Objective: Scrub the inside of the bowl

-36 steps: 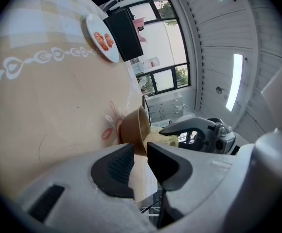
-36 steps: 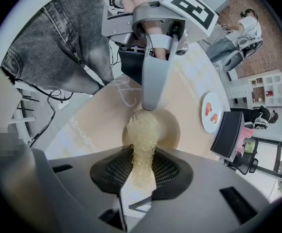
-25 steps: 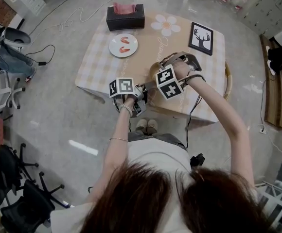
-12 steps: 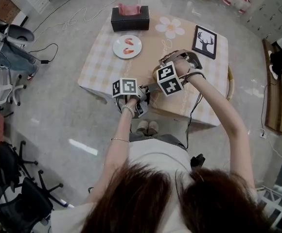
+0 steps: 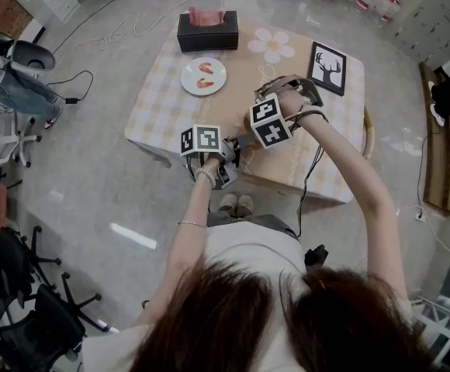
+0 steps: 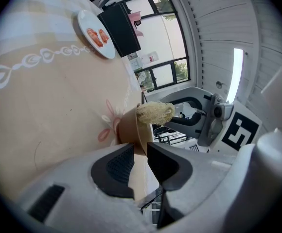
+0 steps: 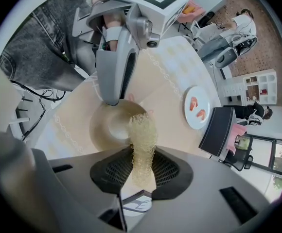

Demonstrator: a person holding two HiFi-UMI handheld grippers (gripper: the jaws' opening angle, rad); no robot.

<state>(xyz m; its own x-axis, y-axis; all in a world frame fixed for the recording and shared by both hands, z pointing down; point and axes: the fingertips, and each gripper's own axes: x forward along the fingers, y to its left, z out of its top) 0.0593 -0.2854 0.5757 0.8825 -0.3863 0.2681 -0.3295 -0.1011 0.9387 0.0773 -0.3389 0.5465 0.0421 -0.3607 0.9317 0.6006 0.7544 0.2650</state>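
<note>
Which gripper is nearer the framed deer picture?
Right. The right gripper, holding the scrubber in the bowl, works just short of the deer picture. The left gripper clamps the bowl's rim at the table's near edge, farther away.

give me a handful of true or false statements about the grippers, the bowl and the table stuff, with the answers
1. The right gripper grips a pale fibrous scrubber. True.
2. The left gripper is open, clear of the bowl. False: its jaws are shut on the bowl's rim.
3. The plate carries two pinkish food pieces. True.
4. The tissue box is white. False: it is dark, with a pink tissue sticking out.
5. The scrubber lies on the plate. False: it is in the right gripper, over the bowl.
</note>
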